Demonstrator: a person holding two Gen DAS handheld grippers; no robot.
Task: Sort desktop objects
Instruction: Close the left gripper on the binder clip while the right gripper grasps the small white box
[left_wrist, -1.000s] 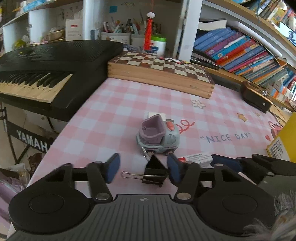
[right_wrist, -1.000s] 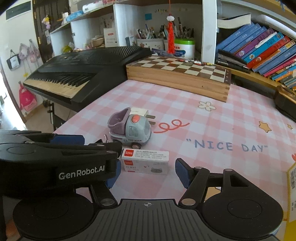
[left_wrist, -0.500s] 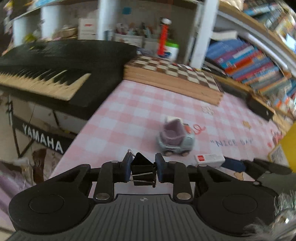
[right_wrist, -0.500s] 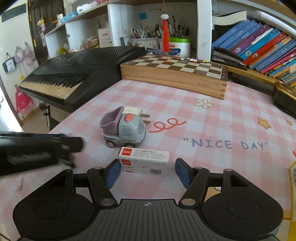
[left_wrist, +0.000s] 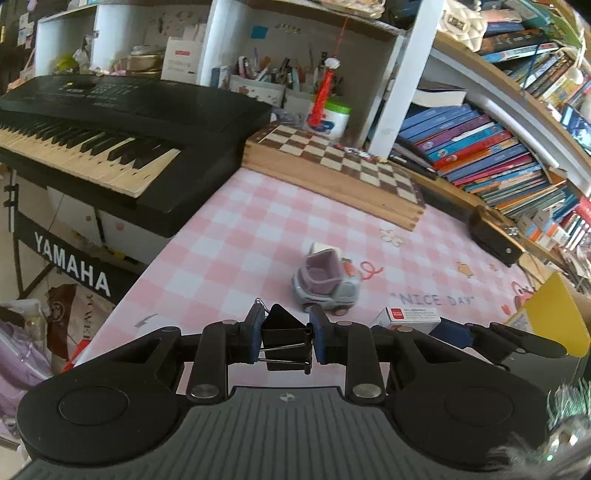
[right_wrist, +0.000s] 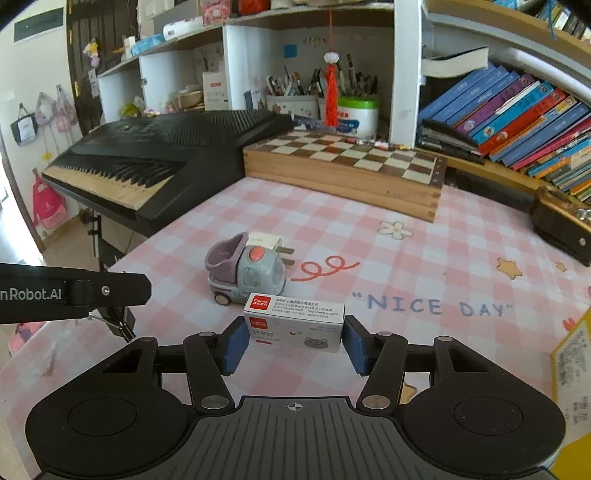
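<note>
Pinching a black binder clip (left_wrist: 282, 334), left gripper (left_wrist: 284, 338) — right gripper (right_wrist: 293, 343) closing around staple box (right_wrist: 295, 326).

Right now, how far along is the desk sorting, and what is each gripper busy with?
Nothing looks sorted yet. In hand: the left gripper is shut on the black binder clip, lifted off the mat. The right gripper has just been closing around the staple box, pads close to its ends but not clearly pressing. Left: the toy truck and white plug sit untouched on the checked mat.
</note>
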